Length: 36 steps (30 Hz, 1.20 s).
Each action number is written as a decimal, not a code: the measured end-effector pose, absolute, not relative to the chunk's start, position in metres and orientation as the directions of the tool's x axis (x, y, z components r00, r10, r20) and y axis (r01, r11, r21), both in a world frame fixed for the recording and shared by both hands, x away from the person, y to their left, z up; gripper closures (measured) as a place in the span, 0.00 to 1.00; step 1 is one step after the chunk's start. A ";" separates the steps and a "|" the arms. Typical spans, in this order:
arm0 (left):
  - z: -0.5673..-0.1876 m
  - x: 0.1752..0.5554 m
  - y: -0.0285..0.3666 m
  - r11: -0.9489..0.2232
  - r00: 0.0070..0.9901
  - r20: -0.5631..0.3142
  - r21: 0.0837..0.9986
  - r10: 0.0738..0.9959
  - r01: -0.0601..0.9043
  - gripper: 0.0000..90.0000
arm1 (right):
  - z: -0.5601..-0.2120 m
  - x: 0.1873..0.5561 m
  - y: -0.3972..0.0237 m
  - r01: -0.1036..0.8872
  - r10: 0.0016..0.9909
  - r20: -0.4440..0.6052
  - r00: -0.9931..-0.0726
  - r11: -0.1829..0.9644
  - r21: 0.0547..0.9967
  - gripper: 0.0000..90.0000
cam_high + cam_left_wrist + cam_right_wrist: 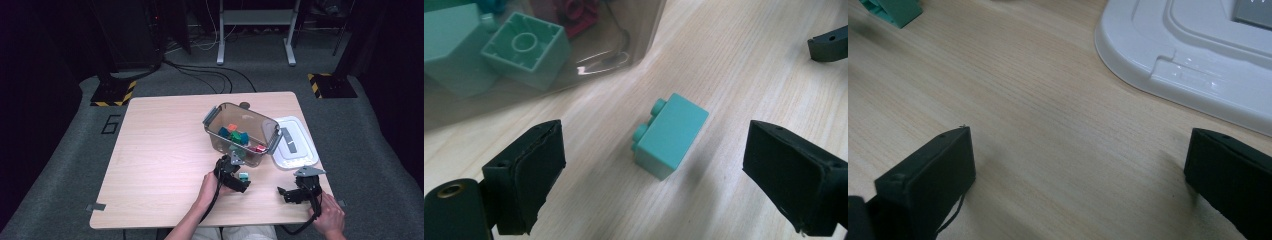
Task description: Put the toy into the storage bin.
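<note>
Left claw (654, 170) over a teal brick (669, 135)
Its jaws gape wide, the brick lying untouched between them on the bench (160, 165), just beside the clear bin (240, 132). Right claw (1080, 185) also spread, over bare wood near the white lid (1198, 55).

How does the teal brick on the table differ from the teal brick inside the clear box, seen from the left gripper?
The teal brick on the table lies bare on the wood, on its side, studs pointing sideways; the teal brick in the box sits behind the clear box wall, tilted, showing its hollow underside. The table brick lies between the open jaws of the left gripper, untouched; the boxed one is beyond them. Both are the same pale teal plastic.
</note>
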<state>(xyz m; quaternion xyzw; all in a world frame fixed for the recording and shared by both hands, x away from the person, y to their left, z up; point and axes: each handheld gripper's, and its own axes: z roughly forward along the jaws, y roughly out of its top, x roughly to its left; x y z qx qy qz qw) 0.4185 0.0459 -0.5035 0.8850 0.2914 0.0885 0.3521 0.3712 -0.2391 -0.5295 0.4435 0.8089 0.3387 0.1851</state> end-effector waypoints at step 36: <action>-0.483 0.416 0.086 -0.586 0.811 0.013 0.698 0.585 0.411 0.75 | -0.529 0.371 -0.239 0.592 0.843 0.001 -0.538 0.377 0.712 0.00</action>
